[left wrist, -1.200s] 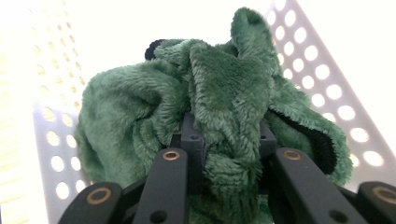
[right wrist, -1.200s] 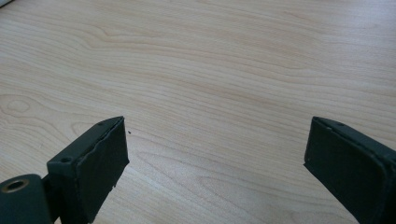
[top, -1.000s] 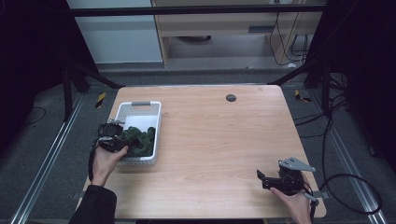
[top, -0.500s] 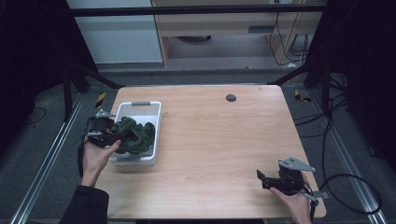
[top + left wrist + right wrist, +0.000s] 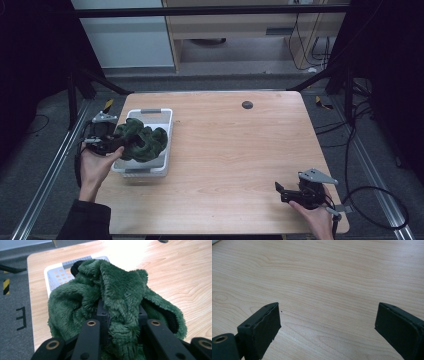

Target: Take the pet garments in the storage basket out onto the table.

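Note:
A dark green fleece cloth hangs bunched above the white perforated basket at the table's left side. My left gripper is shut on the cloth; in the left gripper view the fleece is pinched between the two black jaws and hides their tips. The basket's rim shows behind and below the cloth. My right gripper rests low near the table's front right corner, open, with only bare wood between its pads.
A small dark round disc lies on the wooden table near its far edge. Grey floor with a yellow-black marker lies off the left edge. Metal frame rails run along both sides.
My left gripper has lifted the green cloth up out of the basket and drawn it toward the basket's left rim. The right gripper has stayed in place.

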